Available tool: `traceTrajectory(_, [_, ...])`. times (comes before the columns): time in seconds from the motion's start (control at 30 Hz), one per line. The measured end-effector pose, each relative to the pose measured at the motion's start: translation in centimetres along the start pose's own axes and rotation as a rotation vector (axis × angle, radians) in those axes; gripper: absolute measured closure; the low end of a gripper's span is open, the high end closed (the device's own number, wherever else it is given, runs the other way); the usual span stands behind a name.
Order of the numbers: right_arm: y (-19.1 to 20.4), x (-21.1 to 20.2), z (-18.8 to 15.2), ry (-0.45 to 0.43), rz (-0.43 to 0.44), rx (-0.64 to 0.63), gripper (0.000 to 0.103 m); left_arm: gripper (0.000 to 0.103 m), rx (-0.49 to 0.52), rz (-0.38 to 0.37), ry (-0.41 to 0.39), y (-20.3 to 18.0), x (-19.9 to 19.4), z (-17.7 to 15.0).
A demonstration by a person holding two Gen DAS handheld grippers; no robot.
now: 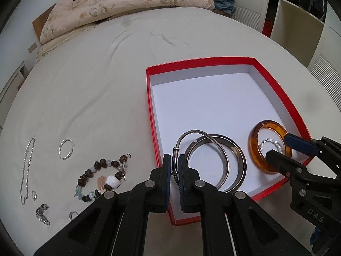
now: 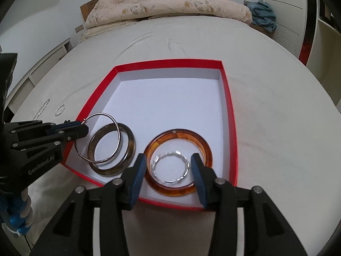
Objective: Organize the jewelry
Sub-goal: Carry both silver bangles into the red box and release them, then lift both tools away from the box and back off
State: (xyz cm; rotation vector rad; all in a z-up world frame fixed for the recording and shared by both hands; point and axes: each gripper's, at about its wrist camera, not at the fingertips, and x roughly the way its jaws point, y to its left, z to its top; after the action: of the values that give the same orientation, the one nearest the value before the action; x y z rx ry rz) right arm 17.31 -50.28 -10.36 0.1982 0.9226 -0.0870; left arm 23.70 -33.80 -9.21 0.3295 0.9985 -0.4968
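Observation:
A red box [image 1: 152, 115] with a white inside lies on the bed; it also shows in the right wrist view [image 2: 231, 115]. My left gripper [image 1: 174, 166] is shut on a thin silver bangle [image 1: 221, 149], which leans over a dark bangle [image 1: 240, 160] in the box. In the right wrist view the left gripper [image 2: 82, 128] holds the silver bangle [image 2: 119, 140] over the dark bangle [image 2: 130, 147]. My right gripper [image 2: 168, 170] is open, straddling an amber bangle [image 2: 204, 145] with a twisted silver bracelet [image 2: 170, 166] inside it.
On the bed left of the box lie a bead bracelet [image 1: 100, 177], a twisted silver bracelet [image 1: 66, 149], a chain [image 1: 27, 166], a ring [image 1: 34, 195] and a small silver piece [image 1: 42, 213]. A folded quilt [image 1: 127, 4] lies at the bed's head.

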Motion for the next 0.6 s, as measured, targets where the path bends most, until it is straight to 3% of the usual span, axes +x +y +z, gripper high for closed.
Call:
traceTrajectory(0.13, [-0.2,-0.6,-0.1,0.001,-0.009,-0.003,0.055,0.094,-0.013,-0.018,0.007,0.2,-0.4,-0.1])
traceTrajectory(0.27, [-0.3,-1.9,-0.2,-0.014,-0.015,0.009,0.055,0.088,-0.014,-0.028,-0.012,0.3,-1.6,-0.1])
traceTrajectory(0.37, [-0.1,-3.1,-0.3,-0.028,-0.020,0.014,0.054,0.082,-0.025,-0.033,-0.033,0.4,-3.1,-0.2])
traceTrajectory(0.6, [1.2,-7.5,-0.8,-0.067,-0.038,0.035,0.054,0.081,-0.078,-0.035,-0.076,1.8,-8.3,-1.7])
